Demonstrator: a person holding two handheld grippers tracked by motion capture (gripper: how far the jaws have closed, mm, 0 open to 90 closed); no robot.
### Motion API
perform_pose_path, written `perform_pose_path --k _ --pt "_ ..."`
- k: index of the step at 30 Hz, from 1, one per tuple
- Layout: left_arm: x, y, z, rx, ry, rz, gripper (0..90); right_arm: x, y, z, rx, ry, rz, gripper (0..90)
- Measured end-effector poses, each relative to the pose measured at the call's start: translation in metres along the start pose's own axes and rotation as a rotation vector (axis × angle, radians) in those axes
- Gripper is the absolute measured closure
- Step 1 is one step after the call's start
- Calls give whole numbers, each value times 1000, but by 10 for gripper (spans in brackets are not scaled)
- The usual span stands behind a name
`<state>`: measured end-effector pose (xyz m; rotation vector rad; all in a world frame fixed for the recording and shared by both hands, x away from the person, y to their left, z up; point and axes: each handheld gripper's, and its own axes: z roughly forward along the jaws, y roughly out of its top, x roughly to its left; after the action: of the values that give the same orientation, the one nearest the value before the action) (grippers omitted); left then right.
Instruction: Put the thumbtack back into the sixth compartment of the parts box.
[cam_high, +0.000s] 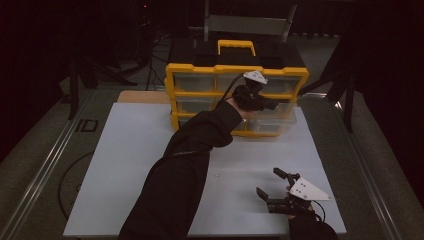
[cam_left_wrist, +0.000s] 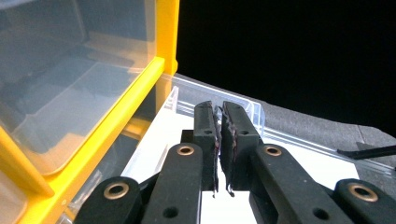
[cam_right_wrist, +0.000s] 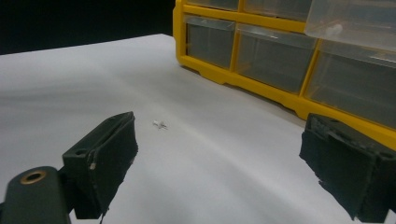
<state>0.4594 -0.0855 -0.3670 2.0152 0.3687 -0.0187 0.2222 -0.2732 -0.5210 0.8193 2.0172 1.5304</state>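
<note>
Fingers (cam_left_wrist: 205, 135) over pulled-out drawer (cam_left_wrist: 252, 112)

A yellow drawer cabinet (cam_high: 235, 97) stands at the far edge of the white table (cam_high: 130, 165). The left gripper (cam_high: 267, 104) reaches to its lower right drawer (cam_high: 272, 122) — pulled out. The right gripper (cam_high: 272, 186) rests near the table's front edge — jaws spread wide.

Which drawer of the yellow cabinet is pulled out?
The bottom right drawer: its clear front juts past the cabinet frame over the table, under the left gripper. The others sit flush.
</note>
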Motion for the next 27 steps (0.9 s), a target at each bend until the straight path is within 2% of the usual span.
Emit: perform_pose_path --k 1,3,4,7,8,12,14,16,17,18,19,21,22,23,27 --pt "1 -1 1 1 1 -9 822 0 0 0 0 1 0 104" --pt "1 -2 3 16 11 -14 719 0 0 0 0 2 0 104" --pt "1 -3 3 18 0 -16 675 0 0 0 0 2 0 104" --pt "-3 -2 3 25 13 -9 524 0 0 0 -1 2 1 104" --pt "-4 -2 3 27 29 -6 476 0 0 0 -1 2 1 104" --pt "-6 -3 -2 24 33 -14 326 0 0 0 1 1 -1 104" --pt "-7 -4 -5 40 44 -17 247 0 0 0 1 1 -1 104" --pt "-7 -5 -7 44 33 -20 162 0 0 0 1 1 -1 104" --pt "-10 -7 -9 48 16 -13 162 0 0 0 2 0 0 104" --pt "-11 -8 -10 58 -4 -9 62 0 0 1 2 2 3 104" --pt "-12 -9 -11 66 2 2 15 0 0 1 3 0 2 104" --pt "-15 -12 -14 68 -6 15 8 0 0 1 3 -2 1 104" --pt "-15 -13 -16 63 2 15 7 0 0 1 3 -3 1 104" --pt "-15 -14 -19 60 -13 12 7 0 0 1 4 -4 1 104" --pt "-16 -18 -27 42 -13 13 6 1 -1 1 7 -2 1 104"
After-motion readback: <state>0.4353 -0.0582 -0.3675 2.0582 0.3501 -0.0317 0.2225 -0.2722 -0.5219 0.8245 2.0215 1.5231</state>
